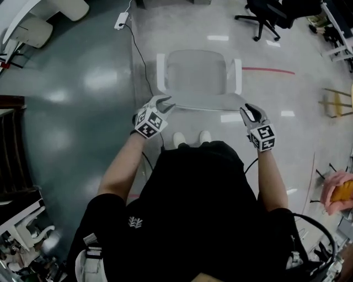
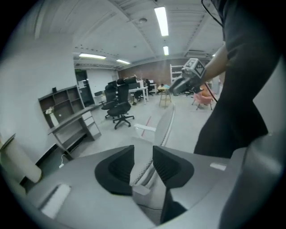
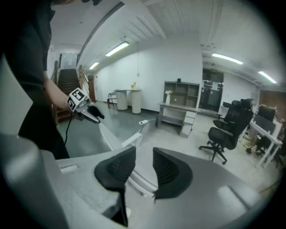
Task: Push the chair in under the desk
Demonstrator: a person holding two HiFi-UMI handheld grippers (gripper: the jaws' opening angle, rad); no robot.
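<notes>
A white chair [image 1: 198, 77] stands on the pale floor right in front of me, its backrest toward me. My left gripper [image 1: 165, 103] is at the left end of the backrest's top rim, and my right gripper [image 1: 248, 114] is at the right end. In the left gripper view the rim [image 2: 167, 123] runs between the dark pads of the left gripper [image 2: 143, 166], which close on it. The right gripper view shows the same rim [image 3: 109, 136] caught between the pads of the right gripper [image 3: 144, 167]. No desk shows ahead of the chair in the head view.
A black office chair [image 1: 265, 16] stands at the far right. A power strip [image 1: 121, 21] with its cable lies far left of the chair, and a red floor line [image 1: 267, 70] runs to its right. A wooden stool [image 1: 337, 102] is at the right edge. A grey desk with shelves [image 3: 176, 112] stands against the wall.
</notes>
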